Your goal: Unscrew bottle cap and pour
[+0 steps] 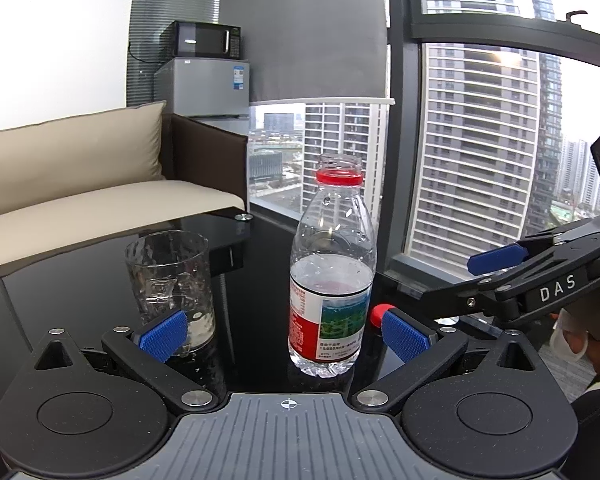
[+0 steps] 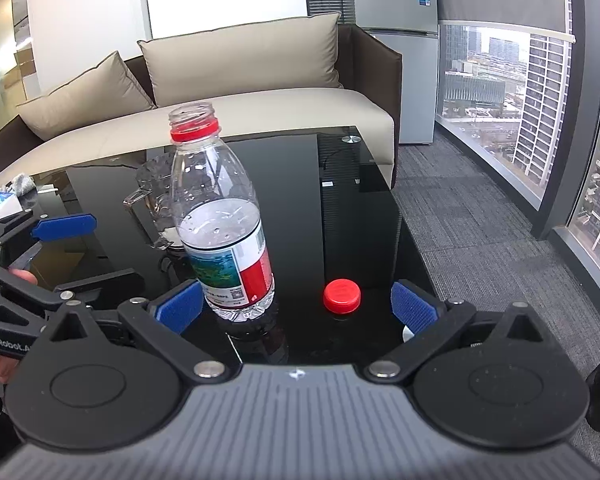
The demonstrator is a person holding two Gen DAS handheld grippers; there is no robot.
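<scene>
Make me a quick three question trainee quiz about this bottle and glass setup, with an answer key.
1. True or false: the red cap is screwed onto the bottle.
2. Which is open: A) left tool only, B) right tool only, C) both?
3. Fill in: the glass stands on the black ____.

Key
1. False: it lies on the table beside the upright bottle, whose neck is open.
2. C: both are open, holding nothing.
3. table.
</scene>
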